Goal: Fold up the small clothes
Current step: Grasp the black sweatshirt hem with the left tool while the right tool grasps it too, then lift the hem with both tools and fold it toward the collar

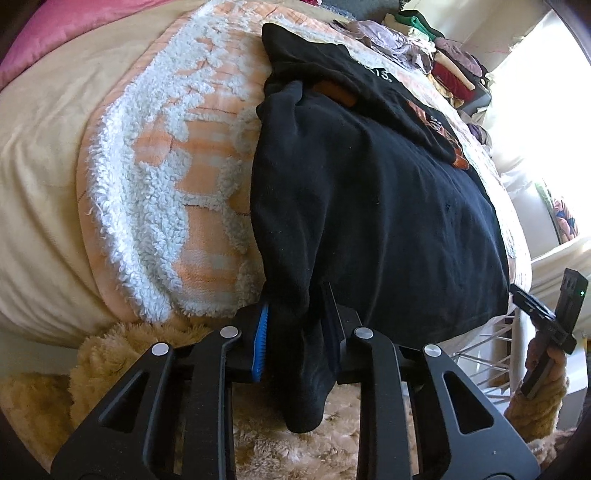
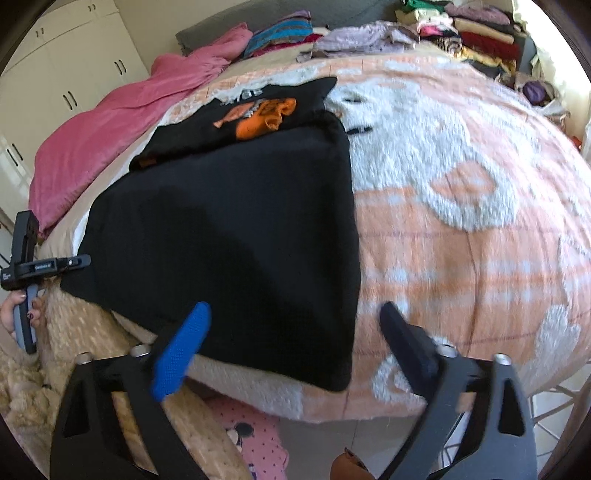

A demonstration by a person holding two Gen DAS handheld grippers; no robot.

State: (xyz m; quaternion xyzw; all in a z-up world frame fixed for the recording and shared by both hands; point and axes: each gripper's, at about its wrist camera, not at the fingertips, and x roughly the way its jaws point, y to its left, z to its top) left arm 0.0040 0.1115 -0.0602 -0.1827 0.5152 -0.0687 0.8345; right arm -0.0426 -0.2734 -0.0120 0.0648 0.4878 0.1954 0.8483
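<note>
A black shirt (image 2: 229, 229) lies on a bed, on top of a fluffy orange and white blanket (image 2: 461, 236). In the right wrist view the shirt fills the middle and left of the frame. Its top part is folded over, so an orange print (image 2: 258, 116) shows near the upper middle. The bottom edge of the shirt hangs a little over the edge of the bed.

The left tool (image 1: 295, 343) sits at the bottom middle of the left wrist view. Its two fingers are squeezed on a bunched corner of the black shirt. One finger has a blue pad (image 1: 261, 341). A lump of black cloth hangs down between the fingers. In the right wrist view, the same tool shows at the far left, held by a hand (image 2: 18, 314) next to the shirt's edge.

The right tool (image 2: 295, 343) is at the bottom of the right wrist view. Its fingers are spread wide apart and hold nothing. The blue finger (image 2: 181, 350) is over the shirt's bottom edge. The black finger (image 2: 406, 339) is over the blanket, just to the right of the shirt.

A pink cover (image 2: 110, 125) lies at the upper left of the bed. Piles of clothes (image 2: 469, 33) sit at the upper right. White cupboards (image 2: 62, 74) stand at the far upper left.
</note>
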